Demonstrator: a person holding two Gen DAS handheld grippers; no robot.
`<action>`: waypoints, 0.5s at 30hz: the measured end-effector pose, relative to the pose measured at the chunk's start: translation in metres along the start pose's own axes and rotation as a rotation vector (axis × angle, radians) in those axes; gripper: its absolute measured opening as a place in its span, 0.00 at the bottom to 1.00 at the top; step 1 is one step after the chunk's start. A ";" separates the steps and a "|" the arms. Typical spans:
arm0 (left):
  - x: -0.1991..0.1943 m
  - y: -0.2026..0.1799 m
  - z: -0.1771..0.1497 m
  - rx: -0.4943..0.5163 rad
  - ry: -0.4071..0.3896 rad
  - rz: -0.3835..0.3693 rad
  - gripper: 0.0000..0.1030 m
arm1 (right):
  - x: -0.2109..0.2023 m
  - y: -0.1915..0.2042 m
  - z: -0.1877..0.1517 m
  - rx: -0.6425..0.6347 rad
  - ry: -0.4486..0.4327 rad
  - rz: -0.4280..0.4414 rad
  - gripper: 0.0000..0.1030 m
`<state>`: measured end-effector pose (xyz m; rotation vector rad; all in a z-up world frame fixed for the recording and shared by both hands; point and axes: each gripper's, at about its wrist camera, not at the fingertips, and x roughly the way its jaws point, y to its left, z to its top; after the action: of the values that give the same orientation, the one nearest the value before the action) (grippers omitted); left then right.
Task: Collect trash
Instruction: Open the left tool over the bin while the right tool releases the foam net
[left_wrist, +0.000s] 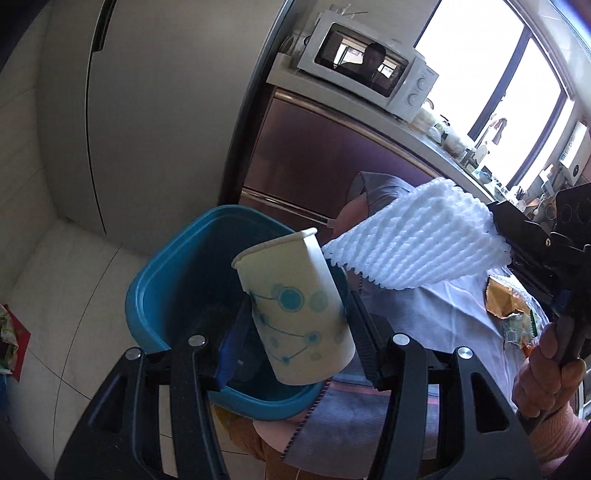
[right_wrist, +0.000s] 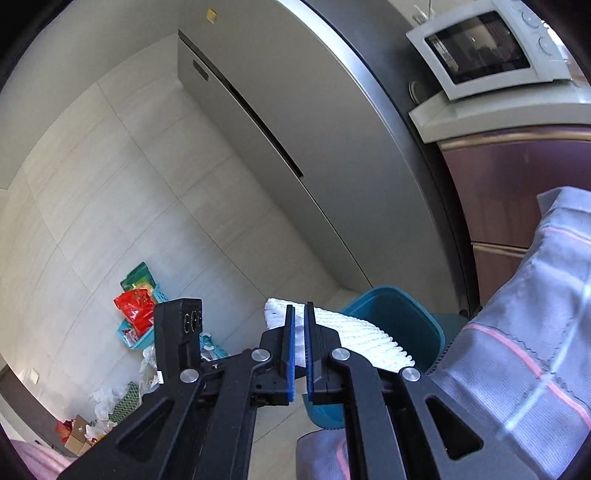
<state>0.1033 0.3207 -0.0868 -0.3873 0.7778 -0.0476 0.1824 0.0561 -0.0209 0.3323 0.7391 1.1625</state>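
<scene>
Carrying two pieces of trash toward the teal plastic bin (left_wrist: 155, 295), the person is partway through the job. The left gripper (left_wrist: 295, 325) has its jaws set at a middling width, clamped on a white paper cup with a blue dot-and-line print (left_wrist: 295, 314), which tilts right above the bin's open mouth. The right gripper (right_wrist: 299, 354) has its jaws pinched almost together on one end of a white foam mesh sleeve (right_wrist: 354, 336); its free end reaches toward the bin's far rim but is not yet inside.

Neither piece has been let go, so both drops are left to do. The part of the bin's inside that shows looks dark, and I cannot tell what it already holds.

More seems to remain: a crumpled gold foil wrapper (left_wrist: 506, 299) and other scraps lie on the pale tablecloth (left_wrist: 443, 314) near its right edge.
</scene>
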 end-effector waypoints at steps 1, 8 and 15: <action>0.004 0.004 0.000 -0.008 0.009 0.011 0.51 | 0.007 -0.003 -0.001 0.013 0.014 0.002 0.03; 0.027 0.021 -0.004 -0.034 0.051 0.059 0.52 | 0.048 -0.026 -0.009 0.094 0.098 -0.046 0.04; 0.048 0.025 -0.006 -0.045 0.089 0.088 0.52 | 0.074 -0.053 -0.019 0.188 0.169 -0.129 0.06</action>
<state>0.1311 0.3334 -0.1326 -0.3950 0.8837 0.0348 0.2212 0.1007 -0.0920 0.3399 1.0074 1.0093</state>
